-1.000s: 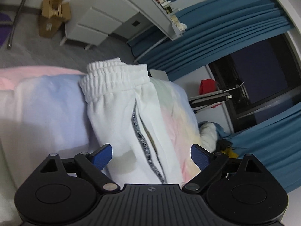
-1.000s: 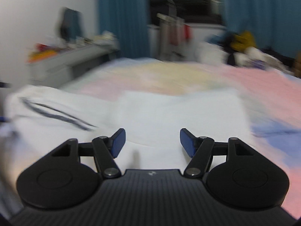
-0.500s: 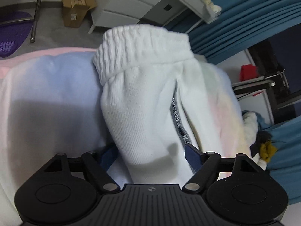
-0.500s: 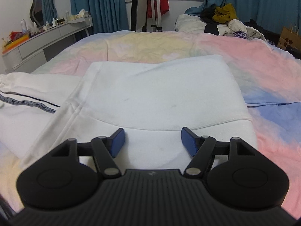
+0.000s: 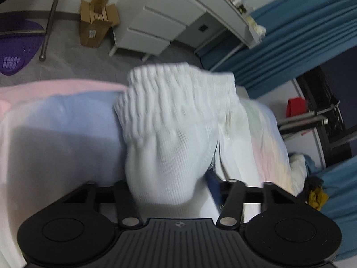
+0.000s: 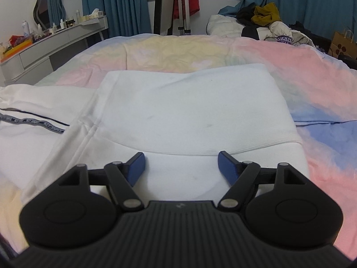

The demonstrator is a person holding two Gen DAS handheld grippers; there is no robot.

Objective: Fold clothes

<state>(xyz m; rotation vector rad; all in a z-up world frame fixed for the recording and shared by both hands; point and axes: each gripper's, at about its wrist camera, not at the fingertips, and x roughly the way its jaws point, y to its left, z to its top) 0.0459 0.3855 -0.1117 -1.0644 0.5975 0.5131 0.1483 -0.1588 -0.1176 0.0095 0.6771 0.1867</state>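
White sweatpants (image 5: 169, 138) lie on the bed (image 6: 279, 67), and they are the one piece of clothing being folded. One leg end, with its bunched stretchy cuff (image 5: 178, 93), is lifted up off the bed. The left gripper (image 5: 171, 187) has it. The cloth fills the space between its two fingers, and only one blue pad (image 5: 213, 179) peeks out beside the cloth, so the grip looks closed on the leg. This part is a bit blurry. A dark printed stripe (image 6: 33, 121) runs along the side of the leg.

Beside that leg, the wide body of the pants spreads flat in the middle of the bed. The right gripper (image 6: 181, 167) hangs just above it. Its two blue pads are far apart and hold nothing.

Under the pants, the bed cover is soft pink, yellow and blue.

Past the far end of the bed are long blue curtains (image 6: 125, 4) and a heap of other clothes (image 6: 265, 22). To one side of the bed is one white dresser (image 6: 44, 42) with little bottles and one mirror (image 6: 48, 6) on top. On the floor by the bed's near side is one brown cardboard box (image 5: 96, 22), open at the top, and one purple mat (image 5: 15, 44).
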